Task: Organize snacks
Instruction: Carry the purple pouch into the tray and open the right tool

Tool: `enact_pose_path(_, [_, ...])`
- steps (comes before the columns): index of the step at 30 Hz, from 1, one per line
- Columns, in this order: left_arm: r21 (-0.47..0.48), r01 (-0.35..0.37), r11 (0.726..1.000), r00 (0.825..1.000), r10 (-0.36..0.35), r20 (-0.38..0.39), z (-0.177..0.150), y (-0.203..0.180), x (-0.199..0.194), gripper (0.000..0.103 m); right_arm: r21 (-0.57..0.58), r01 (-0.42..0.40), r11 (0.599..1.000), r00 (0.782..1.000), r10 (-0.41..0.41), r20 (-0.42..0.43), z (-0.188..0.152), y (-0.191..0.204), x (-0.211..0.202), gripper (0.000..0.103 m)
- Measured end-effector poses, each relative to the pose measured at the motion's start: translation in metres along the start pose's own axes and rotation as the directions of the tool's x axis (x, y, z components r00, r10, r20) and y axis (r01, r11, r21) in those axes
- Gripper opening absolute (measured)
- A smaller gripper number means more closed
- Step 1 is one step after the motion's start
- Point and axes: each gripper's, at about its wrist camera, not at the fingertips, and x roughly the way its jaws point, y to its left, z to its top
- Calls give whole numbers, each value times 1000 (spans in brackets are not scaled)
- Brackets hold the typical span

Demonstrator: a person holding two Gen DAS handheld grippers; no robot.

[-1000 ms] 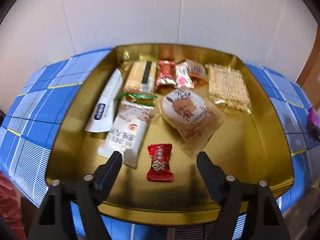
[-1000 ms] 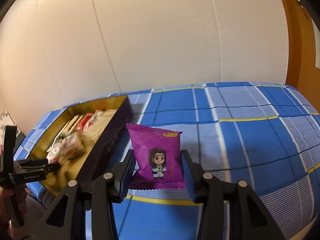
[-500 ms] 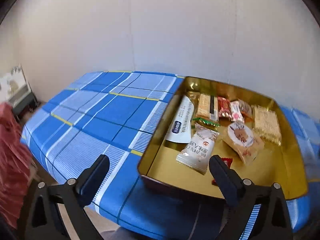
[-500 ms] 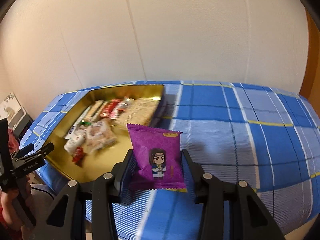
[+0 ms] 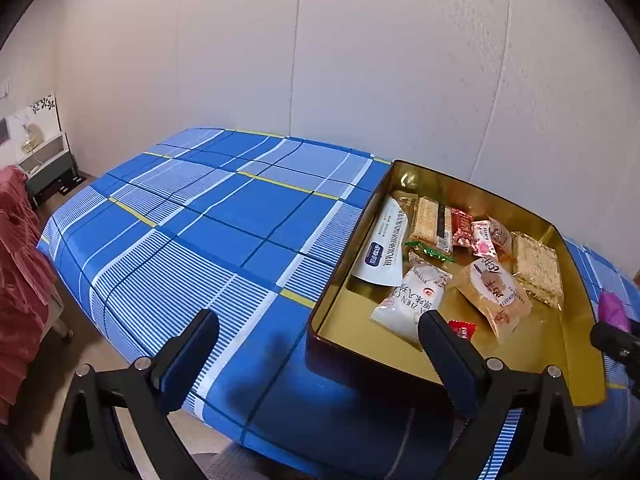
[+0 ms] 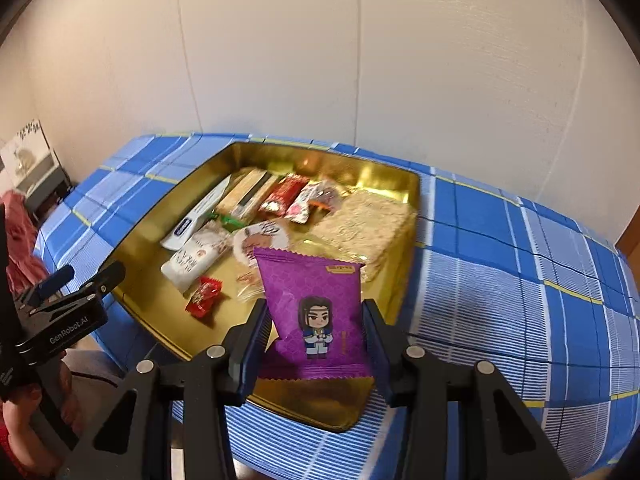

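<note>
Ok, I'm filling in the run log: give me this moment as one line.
right gripper: shut on purple snack packet, over gold tin | left gripper: open, holds nothing, beside tin | packet not yet in tin

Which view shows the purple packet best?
The right wrist view: the purple packet stands upright in the right gripper, front print facing the camera, over the tin. The left wrist view catches only a purple sliver at its right edge.
</note>
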Motion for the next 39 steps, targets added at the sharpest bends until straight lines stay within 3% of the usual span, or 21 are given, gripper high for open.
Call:
enact_pose_path(11, [-60, 38, 997, 999, -38, -5, 1, 12, 0, 101, -6, 30, 1000, 996, -30, -84, -1, 8, 22, 46])
enact_pose_path(22, [-30, 44, 999, 998, -43, 40, -2, 6, -10, 103, -59, 30, 998, 989, -38, -142, 7, 8, 50, 47])
enact_pose_path(28, [-39, 79, 996, 996, -77, 45, -4, 5, -14, 103, -50, 26, 998, 994, -31, -101, 18, -4, 50, 47])
enact_pose_path(33, [-65, 88, 994, 995, -84, 49, -6, 5, -16, 103, 43, 15, 999, 998, -12, -61, 22, -26, 33, 47])
enact_pose_path(39, [-73, 55, 996, 998, -52, 39, -15, -1, -23, 103, 109, -5, 994, 1000, 7, -14, 12, -34, 10, 47])
